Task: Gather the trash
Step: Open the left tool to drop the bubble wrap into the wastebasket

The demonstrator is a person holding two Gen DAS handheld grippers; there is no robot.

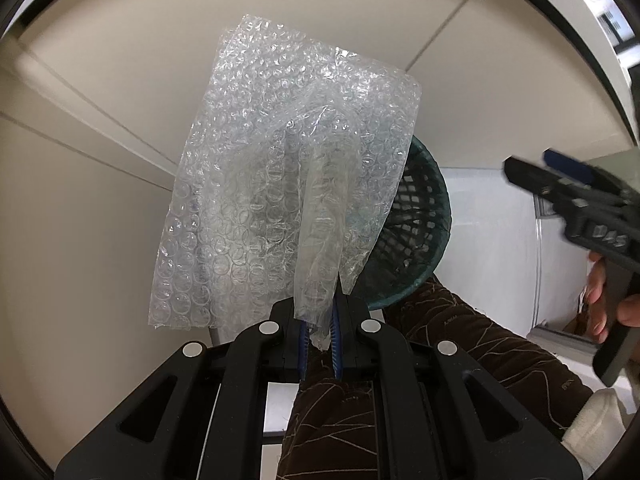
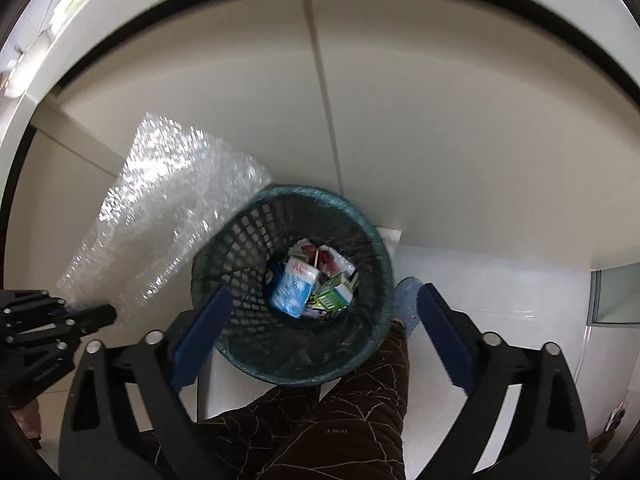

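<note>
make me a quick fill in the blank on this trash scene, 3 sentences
1. The left hand-held gripper is shut on a sheet of ____.
2. The bin on the floor already holds cartons and ____.
3. The right hand-held gripper, held over the bin, has its jaws ____ with nothing between them.

Missing words: bubble wrap; wrappers; open

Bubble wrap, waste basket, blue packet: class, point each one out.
bubble wrap (image 1: 256, 184), left wrist view, middle of the sheet
waste basket (image 2: 236, 240), right wrist view, inner mesh wall
blue packet (image 2: 292, 286), right wrist view, packet's face
</note>
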